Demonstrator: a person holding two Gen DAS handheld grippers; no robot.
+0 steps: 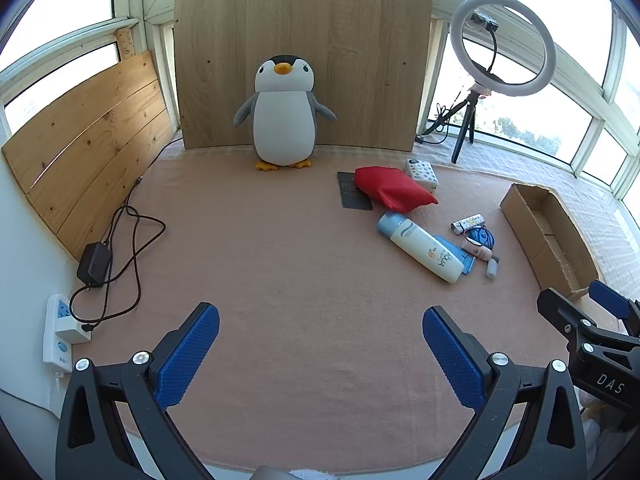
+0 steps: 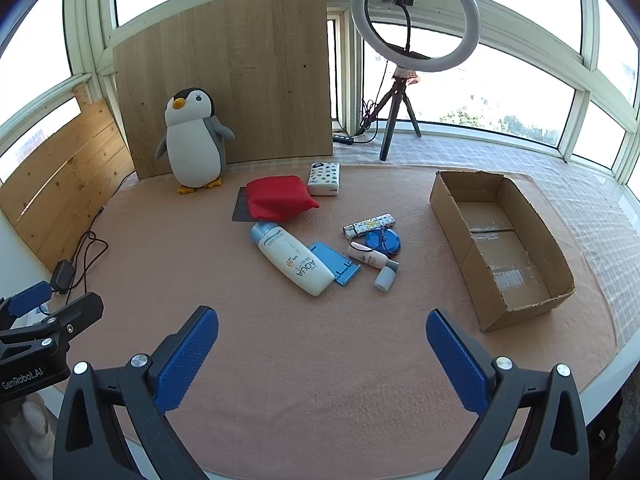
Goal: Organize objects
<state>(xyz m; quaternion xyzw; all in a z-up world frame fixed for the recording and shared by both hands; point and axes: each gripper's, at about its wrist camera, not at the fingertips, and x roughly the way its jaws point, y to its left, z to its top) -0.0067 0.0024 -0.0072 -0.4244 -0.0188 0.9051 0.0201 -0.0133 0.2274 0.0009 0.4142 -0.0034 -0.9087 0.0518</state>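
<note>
Loose items lie on a pink mat: a white sunscreen bottle (image 2: 294,260) (image 1: 423,249) over a blue flat stand (image 2: 334,269), a red pouch (image 2: 278,198) (image 1: 394,188) on a dark card (image 2: 241,210), a dotted tissue pack (image 2: 324,179) (image 1: 422,173), a patterned lighter (image 2: 370,226), a blue round case (image 2: 384,242), a small pink tube (image 2: 366,257) and a small grey bottle (image 2: 386,278). An empty cardboard box (image 2: 500,248) (image 1: 548,236) sits to their right. My left gripper (image 1: 320,354) and right gripper (image 2: 322,354) hover open over bare mat, near its front edge.
A plush penguin (image 1: 285,114) (image 2: 194,140) stands against a wooden board (image 1: 300,56). A ring light on a tripod (image 2: 414,16) stands by the windows. A power strip (image 1: 60,332), a black adapter (image 1: 94,262) and cables lie at the left.
</note>
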